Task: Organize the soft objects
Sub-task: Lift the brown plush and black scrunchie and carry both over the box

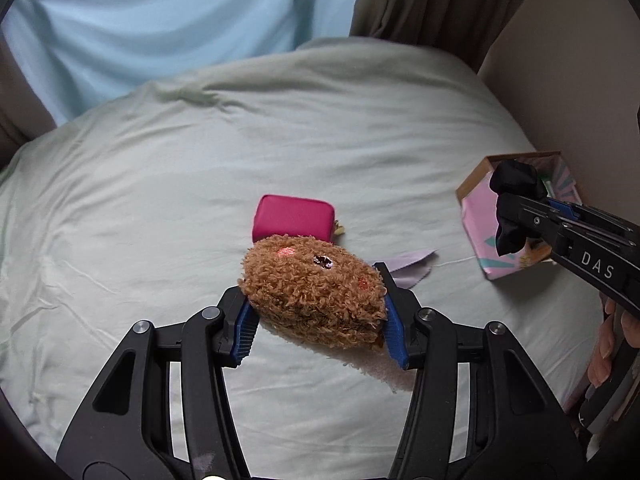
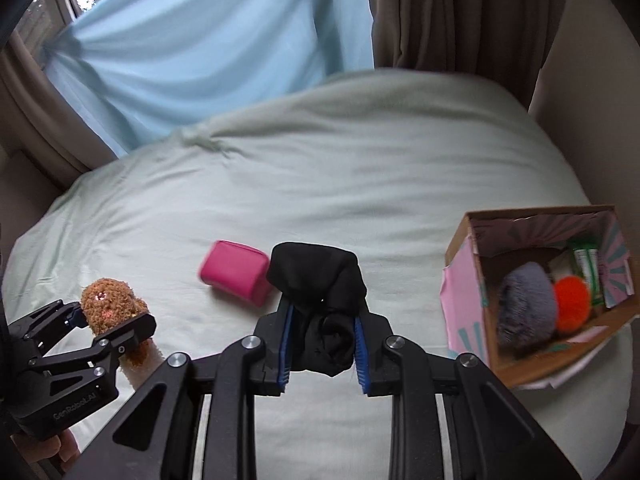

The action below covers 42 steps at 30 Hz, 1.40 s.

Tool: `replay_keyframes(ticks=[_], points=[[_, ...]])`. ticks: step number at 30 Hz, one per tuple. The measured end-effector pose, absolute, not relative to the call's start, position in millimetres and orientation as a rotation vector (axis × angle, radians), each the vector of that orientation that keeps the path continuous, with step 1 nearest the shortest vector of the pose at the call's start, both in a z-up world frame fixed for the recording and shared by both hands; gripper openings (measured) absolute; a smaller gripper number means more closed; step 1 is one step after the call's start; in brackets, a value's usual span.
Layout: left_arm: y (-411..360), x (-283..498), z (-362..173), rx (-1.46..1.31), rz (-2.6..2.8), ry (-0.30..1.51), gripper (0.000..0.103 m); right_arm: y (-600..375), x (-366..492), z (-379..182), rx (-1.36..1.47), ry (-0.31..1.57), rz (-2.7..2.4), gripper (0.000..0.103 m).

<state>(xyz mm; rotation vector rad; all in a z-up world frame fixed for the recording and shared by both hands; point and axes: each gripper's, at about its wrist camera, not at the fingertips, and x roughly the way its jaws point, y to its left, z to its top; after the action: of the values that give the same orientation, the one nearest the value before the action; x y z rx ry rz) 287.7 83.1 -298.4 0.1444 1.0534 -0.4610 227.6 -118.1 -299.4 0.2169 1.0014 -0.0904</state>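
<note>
Above the bed (image 2: 320,168), left fingers (image 1: 316,312) pinch a plush (image 1: 316,292); right fingers (image 2: 322,344) clamp a black cloth (image 2: 320,300). With the box (image 2: 464,272) at 3 o'clock already part-filled, either soft load may slip or catch its rim.

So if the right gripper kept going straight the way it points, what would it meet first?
Probably the pale green bedsheet, beyond the bunched black cloth it grips; the pink pouch sits left of that line. Depth is uncertain.
</note>
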Motion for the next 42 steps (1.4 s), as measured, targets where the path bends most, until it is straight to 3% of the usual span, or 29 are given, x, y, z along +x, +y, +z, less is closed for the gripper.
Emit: replay_keyframes(ticks=[12, 21, 31, 42], points=[[61.8, 233.5, -207.3, 0.116, -0.49, 0.943, 0.049, -123.9, 170.5, -208.9, 0.194, 0.915, -0.083, 0.023], [-13.1, 200.4, -162.4, 0.125, -0.477, 0.878, 0.049, -185.2, 135.4, -165.7, 0.193, 0.862, -0.069, 0.023], [-145.0, 184.9, -159.8, 0.121, -0.491, 0.879, 0.049, -301.1, 128.0, -156.4, 0.156, 0.866, -0.055, 0.023], [-266.9, 219.7, -217.5, 0.133, -0.492, 1.001, 0.049, -413.6, 152.5, -208.6, 0.189, 0.976, -0.076, 0.023]])
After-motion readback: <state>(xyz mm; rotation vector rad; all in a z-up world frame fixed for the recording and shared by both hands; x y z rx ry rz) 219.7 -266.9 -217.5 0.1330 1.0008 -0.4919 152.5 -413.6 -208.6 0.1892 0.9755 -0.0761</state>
